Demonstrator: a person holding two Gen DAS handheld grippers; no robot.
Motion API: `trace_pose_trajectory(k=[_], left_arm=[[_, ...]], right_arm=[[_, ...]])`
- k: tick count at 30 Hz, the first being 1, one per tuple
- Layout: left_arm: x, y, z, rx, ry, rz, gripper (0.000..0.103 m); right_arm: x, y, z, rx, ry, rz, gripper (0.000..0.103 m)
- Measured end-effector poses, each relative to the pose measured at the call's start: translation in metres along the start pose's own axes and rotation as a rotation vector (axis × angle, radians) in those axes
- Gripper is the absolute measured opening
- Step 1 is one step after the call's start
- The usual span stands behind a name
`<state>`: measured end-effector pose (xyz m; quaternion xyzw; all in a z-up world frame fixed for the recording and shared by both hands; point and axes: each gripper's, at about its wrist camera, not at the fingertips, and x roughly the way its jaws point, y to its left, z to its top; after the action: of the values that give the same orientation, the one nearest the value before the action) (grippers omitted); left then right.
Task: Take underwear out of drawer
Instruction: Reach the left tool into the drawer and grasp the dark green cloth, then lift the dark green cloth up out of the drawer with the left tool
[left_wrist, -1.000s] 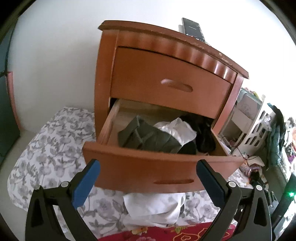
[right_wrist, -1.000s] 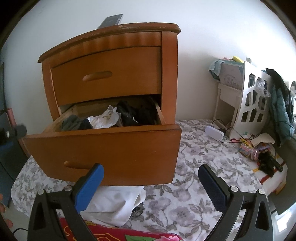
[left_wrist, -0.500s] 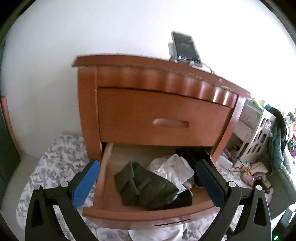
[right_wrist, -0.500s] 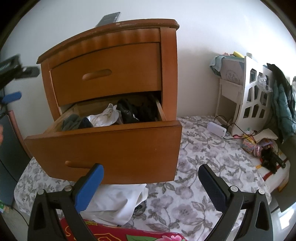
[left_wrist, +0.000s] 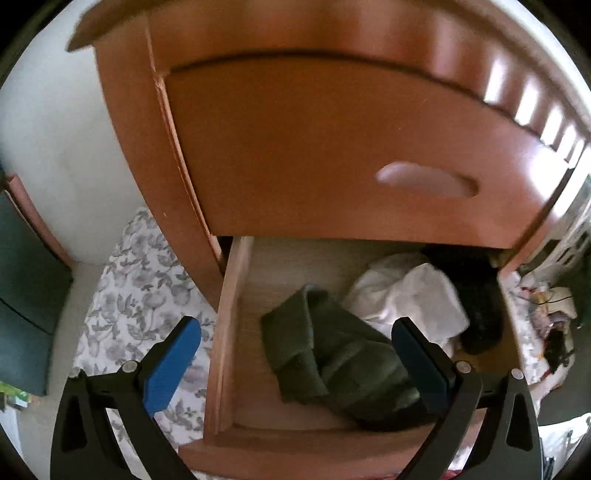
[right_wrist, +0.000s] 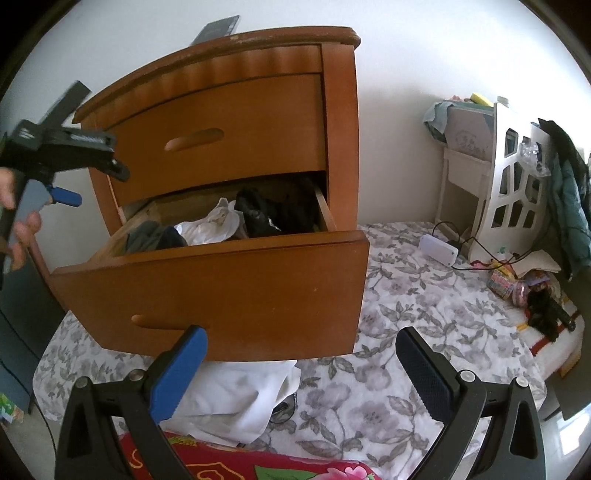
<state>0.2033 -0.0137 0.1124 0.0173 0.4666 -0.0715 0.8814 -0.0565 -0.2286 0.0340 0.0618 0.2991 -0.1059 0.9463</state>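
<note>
Status: bottom drawer (right_wrist: 229, 291) of the nightstand (right_wrist: 236, 110) is pulled out, top one shut. Nothing lifted yet, so the pick itself is all still to do.

Going left to right across the drawer:
- Left end of the drawer: bare wood floor, nothing there.
- Left-centre: olive-green folded garment (left_wrist: 332, 354), lying flat on the drawer floor, running toward the front wall. Looks like the underwear to grab, but I can't confirm the garment type from here.
- Centre-right: crumpled white cloth (left_wrist: 410, 295), just beside the green piece and touching it.
- Right end, back corner: black clothing (left_wrist: 476, 295), partly under the cabinet frame.

Left hand-held gripper (left_wrist: 295, 365): fingers spread wide, holding nothing, hovering above the drawer and pointing down into it. The green garment sits between its two fingers in the wrist view, nearer the right one; the left finger is out past the drawer's left side wall. No contact that I can see.

Right hand-held gripper (right_wrist: 301, 369): also spread, empty, parked in front of the drawer front and below it, over the floral sheet (right_wrist: 406, 332). Well apart from the clothes.

Below the drawer front: a white cloth (right_wrist: 236, 402) heaped on the sheet; origin unknown.
</note>
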Motion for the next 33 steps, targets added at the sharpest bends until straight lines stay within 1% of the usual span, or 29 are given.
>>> trace_pose_trajectory(k=[2, 3, 4, 5, 8, 12, 14, 15, 16, 17, 18, 19, 20, 21, 22, 23, 28, 33], left_arm=[[0.014, 0.002, 0.0, -0.022, 0.034, 0.012, 0.101], [0.02, 0.003, 0.0, -0.033, 0.049, 0.011, 0.097], [0.025, 0.005, -0.001, -0.039, 0.063, 0.012, 0.085], [0.032, 0.006, -0.003, -0.044, 0.083, 0.019, 0.079], [0.046, 0.009, -0.007, -0.065, 0.112, 0.019, 0.077], [0.06, 0.005, -0.009, -0.057, 0.142, 0.027, 0.069], [0.066, 0.001, -0.01, -0.043, 0.159, 0.044, 0.058], [0.069, 0.0, -0.01, -0.043, 0.166, 0.047, 0.054], [0.071, -0.001, -0.01, -0.045, 0.174, 0.048, 0.046], [0.074, -0.002, -0.011, -0.048, 0.181, 0.047, 0.04], [0.075, -0.002, -0.012, -0.049, 0.184, 0.049, 0.038], [0.077, -0.001, -0.013, -0.051, 0.187, 0.053, 0.031], [0.079, -0.001, -0.014, -0.057, 0.193, 0.054, 0.024], [0.08, 0.0, -0.015, -0.067, 0.196, 0.048, 0.021], [0.081, 0.002, -0.016, -0.076, 0.197, 0.042, 0.015], [0.08, 0.002, -0.017, -0.083, 0.194, 0.037, 0.013], [0.071, 0.008, -0.023, -0.103, 0.142, 0.025, 0.011], [0.045, 0.013, -0.03, -0.106, 0.017, 0.009, 0.011]], right_arm=[[0.002, -0.001, 0.0, 0.006, 0.009, 0.006, 0.103], [0.002, -0.002, 0.0, 0.009, 0.011, 0.008, 0.103], [0.003, -0.003, -0.001, 0.014, 0.015, 0.011, 0.103], [0.003, -0.003, -0.001, 0.017, 0.016, 0.013, 0.103], [0.003, -0.004, -0.001, 0.022, 0.02, 0.019, 0.103], [0.004, -0.004, -0.001, 0.021, 0.022, 0.019, 0.103], [0.004, -0.004, -0.001, 0.022, 0.022, 0.019, 0.103], [0.004, -0.004, -0.001, 0.022, 0.021, 0.019, 0.103], [0.004, -0.004, -0.001, 0.022, 0.022, 0.019, 0.103], [0.004, -0.004, -0.001, 0.022, 0.022, 0.019, 0.103], [0.004, -0.004, -0.001, 0.022, 0.022, 0.019, 0.103], [0.004, -0.004, -0.001, 0.022, 0.022, 0.019, 0.103], [0.004, -0.004, -0.001, 0.022, 0.022, 0.02, 0.103], [0.004, -0.004, -0.001, 0.022, 0.022, 0.02, 0.103], [0.004, -0.004, -0.001, 0.022, 0.022, 0.02, 0.103], [0.004, -0.004, -0.001, 0.022, 0.023, 0.02, 0.103], [0.004, -0.004, -0.001, 0.023, 0.021, 0.018, 0.103], [0.003, -0.004, -0.001, 0.02, 0.019, 0.013, 0.103]])
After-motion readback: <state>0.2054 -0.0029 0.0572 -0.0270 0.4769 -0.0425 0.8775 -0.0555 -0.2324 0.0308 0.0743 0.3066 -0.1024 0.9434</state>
